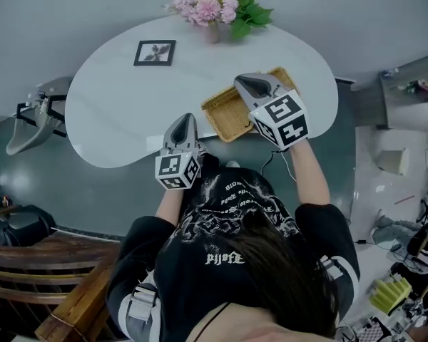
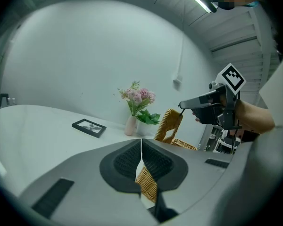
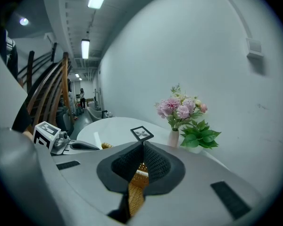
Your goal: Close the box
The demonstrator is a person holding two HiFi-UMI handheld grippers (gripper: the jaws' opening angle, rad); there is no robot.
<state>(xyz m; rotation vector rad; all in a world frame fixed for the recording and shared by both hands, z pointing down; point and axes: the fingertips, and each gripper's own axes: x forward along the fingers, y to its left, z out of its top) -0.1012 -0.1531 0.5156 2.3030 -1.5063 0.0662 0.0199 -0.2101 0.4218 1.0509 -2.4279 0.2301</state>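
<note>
A flat wicker box (image 1: 227, 118) lies on the white table near its front edge. In the left gripper view its woven lid (image 2: 170, 124) stands raised above the box base (image 2: 185, 145). My right gripper (image 1: 244, 83) is over the box, shut on the lid's top edge, and wicker shows between its pads (image 3: 140, 174). My left gripper (image 1: 187, 118) is at the box's left corner with its jaws closed to a thin slit. Coarse wicker (image 2: 146, 182) sits between them. Each gripper appears in the other's view: the right gripper (image 2: 181, 106) and the left gripper (image 3: 98, 147).
A vase of pink flowers (image 1: 212, 13) stands at the table's far edge and a black picture frame (image 1: 155, 52) lies to its left. The round white table (image 1: 114, 105) ends just in front of the person. A wooden chair (image 1: 57, 273) is at the lower left.
</note>
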